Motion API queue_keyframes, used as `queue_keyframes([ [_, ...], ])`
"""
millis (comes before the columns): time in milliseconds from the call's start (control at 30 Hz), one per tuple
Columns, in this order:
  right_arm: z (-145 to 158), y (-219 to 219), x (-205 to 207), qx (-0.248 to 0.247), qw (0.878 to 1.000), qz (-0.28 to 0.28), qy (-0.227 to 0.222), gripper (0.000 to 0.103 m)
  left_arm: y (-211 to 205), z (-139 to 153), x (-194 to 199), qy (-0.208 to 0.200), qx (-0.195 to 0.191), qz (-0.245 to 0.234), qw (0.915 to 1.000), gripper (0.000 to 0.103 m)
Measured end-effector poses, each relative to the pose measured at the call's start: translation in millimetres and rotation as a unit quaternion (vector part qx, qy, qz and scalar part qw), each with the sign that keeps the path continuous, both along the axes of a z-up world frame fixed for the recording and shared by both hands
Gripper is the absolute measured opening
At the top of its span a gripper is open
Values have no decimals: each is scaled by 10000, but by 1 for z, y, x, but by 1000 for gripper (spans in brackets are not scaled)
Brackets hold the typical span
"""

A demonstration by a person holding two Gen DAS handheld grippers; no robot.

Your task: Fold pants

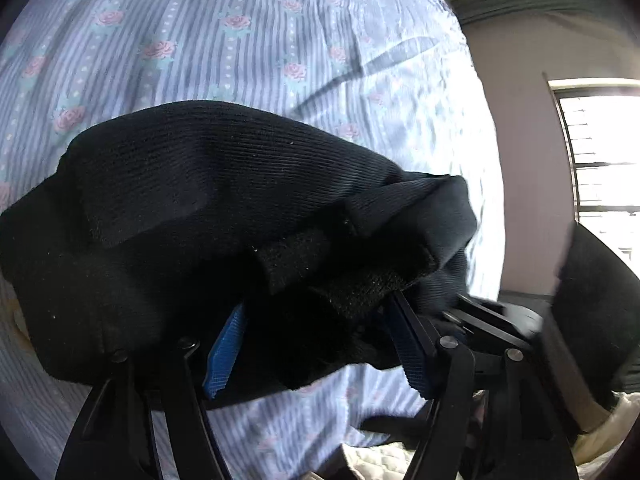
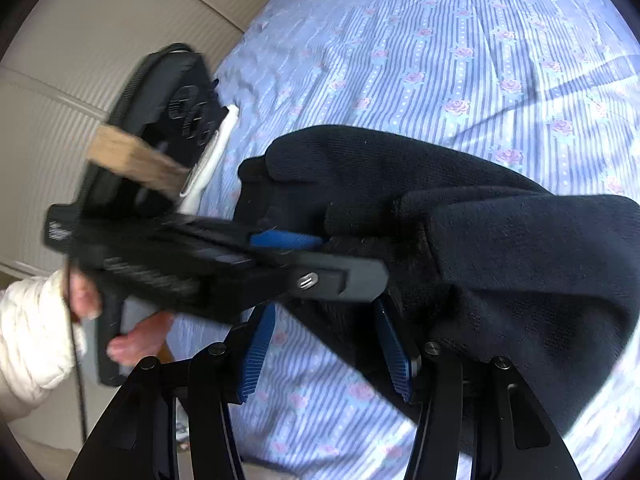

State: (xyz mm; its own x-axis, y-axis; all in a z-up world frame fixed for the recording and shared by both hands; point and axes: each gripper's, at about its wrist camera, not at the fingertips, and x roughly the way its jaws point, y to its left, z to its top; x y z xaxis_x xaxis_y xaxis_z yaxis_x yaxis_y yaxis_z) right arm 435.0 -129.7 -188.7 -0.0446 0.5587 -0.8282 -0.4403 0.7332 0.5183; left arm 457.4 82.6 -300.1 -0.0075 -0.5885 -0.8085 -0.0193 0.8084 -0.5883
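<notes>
While the black pants [image 1: 208, 208] hung bunched over the striped, rose-printed bed sheet [image 1: 200, 40], the work seemed to be at a mid-fold carry: both tools had hold of the garment and it sat lifted off the bed, not laid flat.

In the left wrist view the left gripper [image 1: 316, 344] had its blue-padded fingers [image 1: 224, 352] spread fairly wide, with a thick wad of the dark cloth draped between and over them; whether the pads truly pinched it or the cloth only lay across them I could not tell. In the right wrist view the right gripper [image 2: 324, 356] also showed its fingers [image 2: 256, 356] apart, with a fold of the pants passing between them near the right pad; a firm grip could not be confirmed there either.

The next move, as I judged it, called for bringing the gathered end down onto the sheet and squaring its edges before letting go, since the fabric looked thick and would likely spring open.

The two tools were close together: the left tool's body crossed the right view just above the right fingers, held by a hand [image 2: 120, 320] in a white quilted sleeve [image 2: 32, 332]. That crowding risked a knock. A window [image 1: 600, 152] and a wall lay beyond the bed.
</notes>
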Motion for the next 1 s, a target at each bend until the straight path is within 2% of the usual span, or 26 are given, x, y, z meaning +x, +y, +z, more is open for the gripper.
queue_keyframes([
  [67, 19, -17, -6, -70, 9998, -140, -143, 53, -4, 1, -2, -55, 77, -5, 10000, 63],
  [133, 37, -49, -9, -296, 9959, -720, -464, 53, -10, 4, -5, -166, 196, -89, 9996, 61],
  [167, 40, -66, -9, -491, 9915, -1044, -602, 53, -13, 4, -6, -187, 231, -99, 9995, 61],
  [233, 35, -101, -4, -1137, 9754, -1733, -753, 53, -15, 5, -8, -198, 247, -43, 9995, 61],
  [300, 13, -127, 2, -1479, 9649, -2100, -542, 53, -16, 5, -10, -160, 263, 32, 9995, 59],
  [400, -16, -145, 7, -1255, 9624, -2409, 1, 53, -24, 10, -12, -44, -50, 100, 9999, 59],
  [433, -18, -144, 6, -1216, 9629, -2408, 22, 53, -29, 12, -13, 23, -244, 127, 9996, 60],
  [500, -17, -131, 3, -1139, 9670, -2279, -90, 53, -39, 11, -12, 84, -392, 152, 9991, 61],
  [533, -16, -123, 2, -1124, 9695, -2177, -101, 53, -44, 10, -11, 104, -372, 156, 9991, 62],
  [600, -14, -103, -2, -1344, 9713, -1939, -311, 53, -51, 7, -7, 124, -78, 210, 9997, 61],
  [667, -9, -93, -3, -1575, 9697, -1784, -551, 53, -48, 7, -6, 141, 17, 438, 9989, 48],
  [700, -6, -95, -4, -1580, 9687, -1837, -536, 53, -43, 9, -8, 138, 71, 631, 9979, 27],
  [733, -1, -100, -5, -1481, 9690, -1910, -509, 53, -38, 12, -9, 119, 80, 789, 9968, 26],
  [767, 4, -107, -7, -1307, 9695, -2014, -484, 53, -31, 16, -12, 86, -76, 993, 9950, 25],
  [800, 11, -115, -12, -1198, 9675, -2171, -497, 55, -25, 24, -14, -23, -151, 1219, 9924, 24],
  [833, 17, -120, -21, -1200, 9634, -2331, -563, 65, -21, 31, -16, -125, -150, 1331, 9909, 23],
  [900, 22, -127, -35, -1179, 9601, -2463, -604, 78, -17, 52, -17, -385, -133, 1490, 9880, 23],
  [1000, 5, -119, -50, -1125, 9645, -2376, -259, 78, -20, 81, -16, -714, -91, 1496, 9861, 23],
])
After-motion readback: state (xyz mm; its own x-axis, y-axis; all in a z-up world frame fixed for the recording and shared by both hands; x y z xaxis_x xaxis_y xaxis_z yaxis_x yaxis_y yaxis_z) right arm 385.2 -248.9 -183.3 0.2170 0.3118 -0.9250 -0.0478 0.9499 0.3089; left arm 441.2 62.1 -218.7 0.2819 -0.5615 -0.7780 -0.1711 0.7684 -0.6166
